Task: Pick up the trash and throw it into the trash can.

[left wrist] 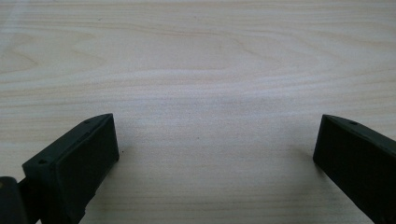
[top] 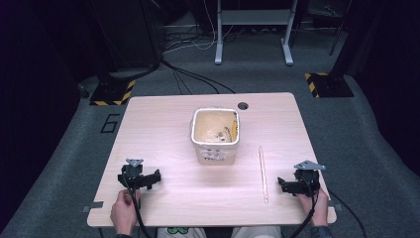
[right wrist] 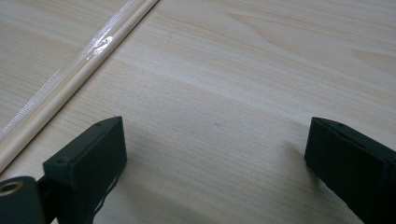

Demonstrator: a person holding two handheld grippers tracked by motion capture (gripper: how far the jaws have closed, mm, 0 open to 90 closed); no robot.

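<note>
Both grippers rest low over the near edge of the table (top: 163,114), each held in a hand. The left gripper (top: 148,179) sits at the near left; in the left gripper view its jaws stand wide apart over bare wood, with nothing between them. The right gripper (top: 288,185) sits at the near right, jaws likewise spread wide and holding nothing.

The wrapped chopsticks (top: 263,173) lie flat on the table just left of the right gripper, running near to far. In the right gripper view the chopsticks (right wrist: 88,58) cross the upper left corner, outside the jaws. A square tub (top: 215,135) stands at the table's middle, well apart from both grippers.

Judgement: the step in hand is the right gripper's reach for the chopsticks. To do it well, shift left until the sticks lie between the jaws, set the jaws across their length near the middle, go low enough to catch the thin wrapper against the tabletop, then close squarely.
</note>
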